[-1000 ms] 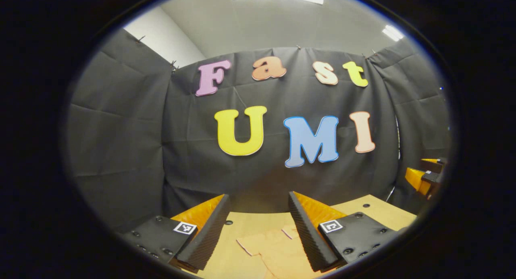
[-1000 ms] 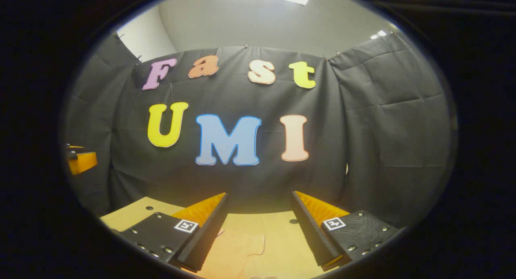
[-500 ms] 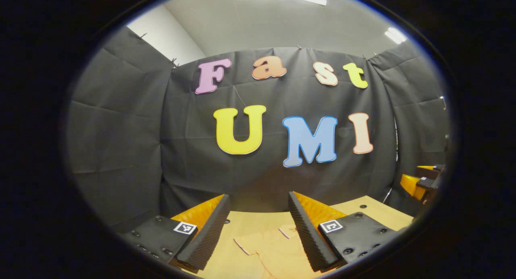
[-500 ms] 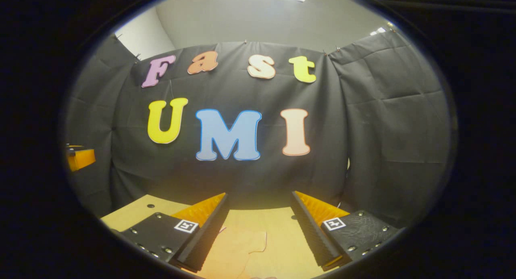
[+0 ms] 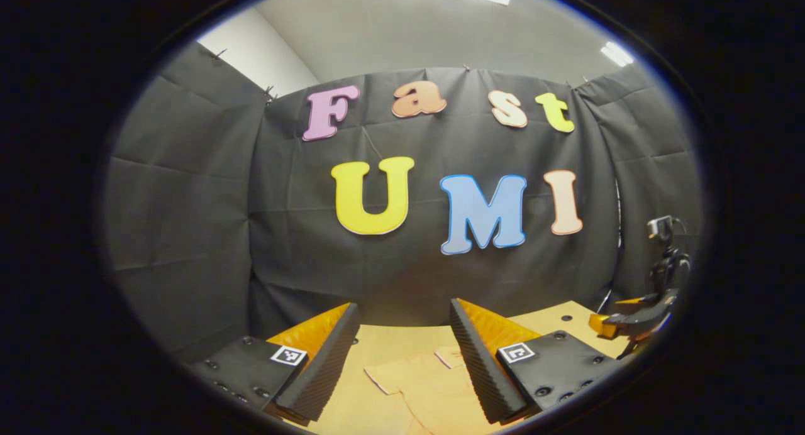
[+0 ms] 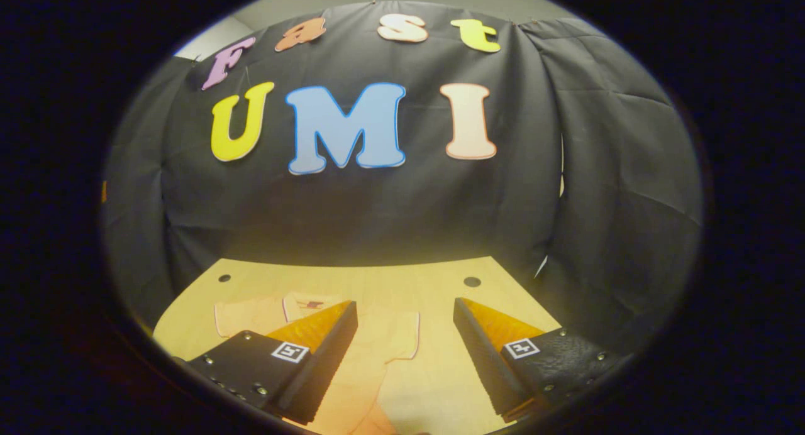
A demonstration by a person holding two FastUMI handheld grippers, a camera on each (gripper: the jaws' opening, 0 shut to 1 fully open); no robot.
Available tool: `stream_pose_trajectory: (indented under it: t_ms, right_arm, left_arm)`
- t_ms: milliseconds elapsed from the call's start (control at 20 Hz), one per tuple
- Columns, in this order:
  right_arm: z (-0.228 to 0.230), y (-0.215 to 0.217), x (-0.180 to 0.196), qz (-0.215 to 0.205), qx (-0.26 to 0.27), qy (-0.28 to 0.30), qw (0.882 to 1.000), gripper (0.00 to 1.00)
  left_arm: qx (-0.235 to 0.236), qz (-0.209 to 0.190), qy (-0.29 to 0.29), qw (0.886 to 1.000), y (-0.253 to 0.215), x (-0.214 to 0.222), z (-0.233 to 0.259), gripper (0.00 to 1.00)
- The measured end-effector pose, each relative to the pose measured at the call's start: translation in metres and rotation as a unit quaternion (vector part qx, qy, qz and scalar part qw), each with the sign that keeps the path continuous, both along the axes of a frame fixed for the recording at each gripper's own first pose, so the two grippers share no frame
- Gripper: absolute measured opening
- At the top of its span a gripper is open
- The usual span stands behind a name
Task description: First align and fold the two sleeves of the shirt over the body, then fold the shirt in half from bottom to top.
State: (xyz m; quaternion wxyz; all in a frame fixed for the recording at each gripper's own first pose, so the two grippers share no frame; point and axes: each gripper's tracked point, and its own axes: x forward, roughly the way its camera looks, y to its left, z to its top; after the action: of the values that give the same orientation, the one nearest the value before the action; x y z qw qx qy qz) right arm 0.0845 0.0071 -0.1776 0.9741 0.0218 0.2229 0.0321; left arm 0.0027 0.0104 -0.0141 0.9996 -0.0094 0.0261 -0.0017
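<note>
Here the shirt [image 6: 371, 359] lies flat on the wooden table [image 6: 440, 278], light in colour with thin darker trim at the sleeve ends. In the right gripper view it is spread under and in front of the right gripper [image 6: 405, 353]: one sleeve [image 6: 242, 315] reaches past the left finger, the other sleeve [image 6: 402, 344] ends between the two fingers. This gripper is wide open and holds nothing. In the left gripper view the shirt [image 5: 421, 385] lies between the fingers of the left gripper [image 5: 402, 359], which also stands wide apart and empty, above the cloth. Far to its right the other gripper [image 5: 632, 322] shows over the table edge. Behind the table hangs the black cloth wall [image 5: 188, 234].
</note>
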Motion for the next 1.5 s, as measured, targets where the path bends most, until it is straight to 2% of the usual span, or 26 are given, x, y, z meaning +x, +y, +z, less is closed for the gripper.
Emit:
stream_pose_trajectory:
  t_ms: [50, 100, 500, 800, 1000, 1150, 1250, 1300, 1350, 1500]
  right_arm:
    - [-0.016, 0.002, 0.008, 0.006, -0.001, 0.022, 1.000, 0.94]
    - [-0.032, 0.003, 0.014, 0.011, 0.000, 0.044, 0.999, 0.97]
    - [-0.157, 0.003, 0.058, 0.028, -0.016, 0.179, 0.983, 0.97]
    - [-0.213, -0.003, 0.076, 0.003, -0.001, 0.251, 0.968, 0.97]
    - [-0.230, -0.006, 0.084, -0.015, 0.009, 0.269, 0.963, 0.96]
    - [-0.238, -0.005, 0.084, -0.018, 0.014, 0.280, 0.960, 0.86]
    - [-0.244, -0.001, 0.081, -0.014, 0.022, 0.294, 0.955, 0.70]
    - [-0.250, -0.001, 0.082, -0.015, 0.022, 0.299, 0.954, 0.65]
    - [-0.249, 0.000, 0.079, -0.014, 0.022, 0.302, 0.953, 0.50]
    - [-0.248, -0.001, 0.080, -0.004, 0.009, 0.294, 0.956, 0.50]
  left_arm:
    - [0.002, 0.003, 0.002, 1.000, 0.002, 0.002, 0.000, 0.95]
    - [0.004, 0.007, 0.003, 1.000, 0.005, 0.004, 0.000, 0.95]
    - [0.012, 0.043, 0.020, 0.999, 0.026, 0.011, -0.007, 0.95]
    - [0.022, 0.073, 0.036, 0.996, 0.044, 0.011, -0.014, 0.95]
    - [0.023, 0.087, 0.049, 0.995, 0.051, 0.010, -0.021, 0.95]
    - [0.018, 0.090, 0.058, 0.994, 0.051, 0.010, -0.027, 0.95]
    - [0.017, 0.090, 0.062, 0.994, 0.050, 0.010, -0.031, 0.95]
    - [0.017, 0.089, 0.063, 0.994, 0.049, 0.010, -0.031, 0.95]
    - [0.018, 0.089, 0.063, 0.994, 0.049, 0.010, -0.031, 0.95]
    - [0.016, 0.092, 0.063, 0.994, 0.052, 0.010, -0.030, 0.95]
